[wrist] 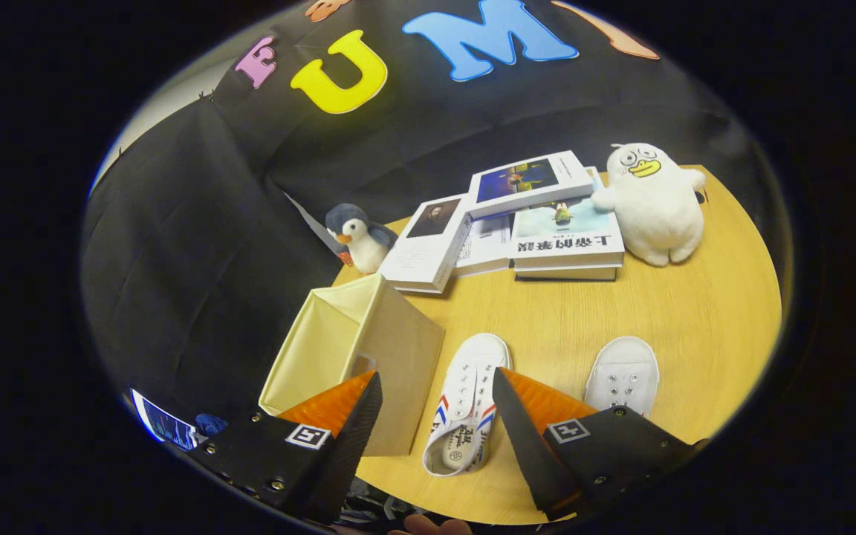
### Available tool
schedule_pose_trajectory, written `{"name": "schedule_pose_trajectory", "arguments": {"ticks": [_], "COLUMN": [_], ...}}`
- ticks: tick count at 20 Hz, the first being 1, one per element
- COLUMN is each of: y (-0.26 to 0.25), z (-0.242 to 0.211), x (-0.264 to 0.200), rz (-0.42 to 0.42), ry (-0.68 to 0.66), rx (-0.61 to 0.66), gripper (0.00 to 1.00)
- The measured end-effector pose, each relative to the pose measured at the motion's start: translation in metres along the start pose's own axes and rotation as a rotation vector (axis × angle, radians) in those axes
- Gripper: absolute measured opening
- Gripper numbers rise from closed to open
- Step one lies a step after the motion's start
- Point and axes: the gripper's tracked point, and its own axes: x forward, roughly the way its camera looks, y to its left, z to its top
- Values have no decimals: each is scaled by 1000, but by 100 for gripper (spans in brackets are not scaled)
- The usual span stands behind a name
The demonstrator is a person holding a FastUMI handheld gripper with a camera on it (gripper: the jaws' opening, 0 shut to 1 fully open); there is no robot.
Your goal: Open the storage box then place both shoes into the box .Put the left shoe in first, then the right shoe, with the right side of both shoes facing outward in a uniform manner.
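- Gripper (437,386): fingers spread wide apart, clamped on nothing, held above the near part of the table.
- Storage box (354,357): a cream fabric box, standing on the round wooden table (695,327) at its left side, its top open and the pale inside visible. The left finger lies over its near corner in the view; contact cannot be confirmed.
- Left shoe (467,405): a white canvas sneaker with red and blue side stripes, lying on the table just right of the box, toe pointing away from the gripper. It sits in the gap between the two fingers, closer to the right one, with its heel opening visible and nearest the gripper.
- Right shoe (623,375): a matching white sneaker, lying on the table to the right of the first, apart from it. Its heel end is hidden behind the right finger; only the toe and eyelets are visible.
- Books (517,223): several lie in a loose overlapping pile beyond the shoes, towards the far edge of the table.
- Penguin plush (360,236): stands at the left end of the pile, beyond the box.
- White duck plush (655,204): stands at the right end, touching the books.
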Motion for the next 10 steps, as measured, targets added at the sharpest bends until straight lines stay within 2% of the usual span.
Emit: {"name": "schedule_pose_trajectory", "arguments": {"ticks": [4, 10], "y": [-25, -33], "z": [-29, -65], "x": [14, 47], "rz": [-64, -95], "ry": [68, 173], "rx": [-32, -60], "gripper": [90, 89]}}
